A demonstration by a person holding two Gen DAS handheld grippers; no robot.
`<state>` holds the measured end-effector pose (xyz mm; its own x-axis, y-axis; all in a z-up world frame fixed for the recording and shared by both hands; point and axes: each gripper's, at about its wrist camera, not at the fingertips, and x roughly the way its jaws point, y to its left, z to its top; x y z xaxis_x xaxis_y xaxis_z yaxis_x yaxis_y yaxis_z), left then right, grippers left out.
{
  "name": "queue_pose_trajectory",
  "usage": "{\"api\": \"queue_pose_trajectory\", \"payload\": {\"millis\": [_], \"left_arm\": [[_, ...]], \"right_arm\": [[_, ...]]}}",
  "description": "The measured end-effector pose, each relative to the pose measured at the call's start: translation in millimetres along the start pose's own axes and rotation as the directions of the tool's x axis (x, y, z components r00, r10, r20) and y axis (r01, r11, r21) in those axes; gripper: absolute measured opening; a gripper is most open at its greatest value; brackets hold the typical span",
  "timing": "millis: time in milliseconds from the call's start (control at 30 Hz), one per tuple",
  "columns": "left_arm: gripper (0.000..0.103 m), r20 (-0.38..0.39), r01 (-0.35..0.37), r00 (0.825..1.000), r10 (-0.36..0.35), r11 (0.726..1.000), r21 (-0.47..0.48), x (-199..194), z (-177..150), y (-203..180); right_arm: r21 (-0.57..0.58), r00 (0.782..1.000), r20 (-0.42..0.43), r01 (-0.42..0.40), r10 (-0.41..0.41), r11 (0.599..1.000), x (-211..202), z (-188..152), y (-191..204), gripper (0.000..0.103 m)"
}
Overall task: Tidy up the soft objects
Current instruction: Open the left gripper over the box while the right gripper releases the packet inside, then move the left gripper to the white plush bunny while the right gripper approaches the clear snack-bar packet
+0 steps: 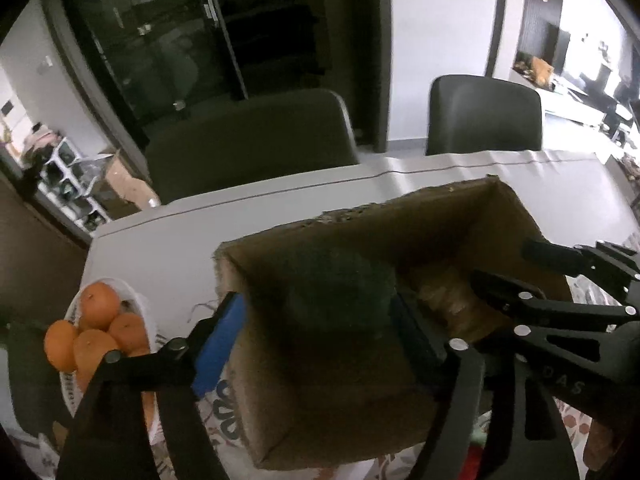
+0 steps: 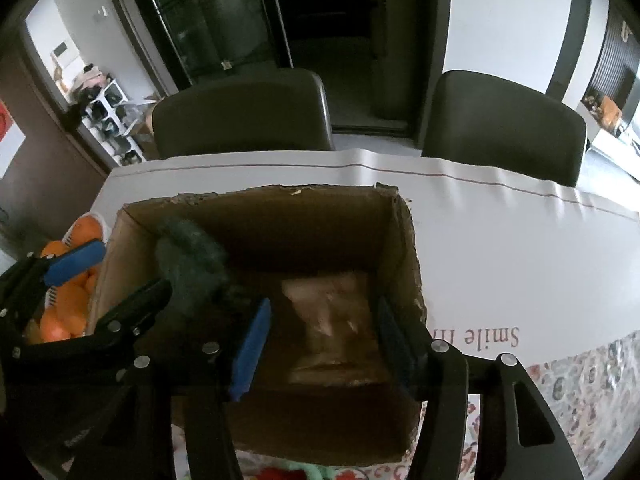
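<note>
The green fuzzy toy (image 2: 192, 260), seemingly light and squashy, sits between the left hand-held gripper (image 1: 320, 320)'s wide fingers above the cardboard box (image 2: 404, 240); the right hand-held gripper (image 2: 320, 344) gapes empty.

You have one cardboard box (image 2: 264, 432) with two soft things inside — one green fuzzy piece (image 2: 192, 260), one tan bundle (image 2: 336, 320) — plus two grippers, two chairs (image 2: 244, 112), and one basket (image 1: 134, 304) showing at least five oranges (image 1: 100, 306).

Below my right claw (image 2: 324, 344), something red and green (image 2: 296, 472) (soft, perhaps) is cut off by the frame's edge.
</note>
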<state>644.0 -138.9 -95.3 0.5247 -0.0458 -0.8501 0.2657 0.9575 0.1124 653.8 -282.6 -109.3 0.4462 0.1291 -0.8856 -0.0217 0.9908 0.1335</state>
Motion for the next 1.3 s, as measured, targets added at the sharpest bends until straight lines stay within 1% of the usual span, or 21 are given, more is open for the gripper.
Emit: {"api": "queue_pose_trajectory", "payload": {"millis": [33,100,133,200,267,400,533,567,633,767,867,1033,1300], "left_arm": [[0.081,0.0,-0.01,1.0,0.01,1.0,-0.007,-1.5,-0.3,1.6],[0.083,0.011,-0.026,1.0,0.026,1.0,-0.015,-7.7,-2.6,4.7],[0.083,0.016,-0.025,1.0,0.025,1.0,-0.017,-10.3,-3.2,6.3],[0.084,0.028,-0.03,0.999,0.031,0.999,-0.025,-17.8,-5.2,9.0],[0.087,0.052,-0.037,0.998,0.039,0.999,-0.034,-28.4,-7.8,10.0],[0.089,0.113,-0.074,0.99,0.079,0.996,-0.055,-52.7,-13.6,12.9],[0.091,0.139,-0.086,0.986,0.094,0.994,-0.064,-76.5,-22.4,14.7],[0.092,0.144,-0.085,0.985,0.093,0.994,-0.065,-81.5,-25.4,14.6],[0.092,0.151,-0.095,0.983,0.105,0.993,-0.069,-92.9,-33.8,15.4],[0.092,0.152,-0.118,0.98,0.126,0.991,-0.061,-108.6,-50.5,12.5],[0.092,0.151,-0.108,0.982,0.117,0.992,-0.062,-119.7,-65.2,12.2],[0.092,0.138,-0.105,0.984,0.114,0.992,-0.068,-134.9,-92.2,14.1],[0.092,0.113,-0.081,0.99,0.088,0.994,-0.07,-148.9,-127.7,15.9]], "right_arm": [[0.002,1.0,-0.001,0.001,-0.001,1.0,-0.9,0.1,0.0,0.059],[0.003,1.0,0.009,0.018,-0.018,1.0,-5.6,-0.5,0.4,0.067],[0.004,0.999,0.021,0.035,-0.035,0.999,-9.5,-1.6,0.9,0.068],[0.004,0.999,0.037,0.027,-0.027,1.0,-17.6,-3.8,1.7,0.068],[0.011,0.997,0.061,0.038,-0.039,0.999,-26.3,-6.1,2.1,0.068],[0.023,0.991,0.112,0.069,-0.071,0.997,-48.9,-12.5,2.7,0.068],[0.031,0.984,0.147,0.097,-0.101,0.995,-73.3,-23.2,5.9,0.07],[0.024,0.983,0.147,0.111,-0.113,0.994,-79.8,-27.5,8.5,0.072],[0.01,0.981,0.157,0.118,-0.118,0.993,-89.1,-33.7,12.8,0.072],[0.002,0.974,0.174,0.144,-0.142,0.99,-108.2,-51.6,17.0,0.072],[-0.003,0.972,0.18,0.155,-0.152,0.988,-119.2,-63.0,21.0,0.072],[-0.027,0.962,0.219,0.174,-0.164,0.984,-138.1,-87.8,33.9,0.072],[-0.043,0.97,0.198,0.15,-0.138,0.988,-147.6,-123.7,47.9,0.072]]}}
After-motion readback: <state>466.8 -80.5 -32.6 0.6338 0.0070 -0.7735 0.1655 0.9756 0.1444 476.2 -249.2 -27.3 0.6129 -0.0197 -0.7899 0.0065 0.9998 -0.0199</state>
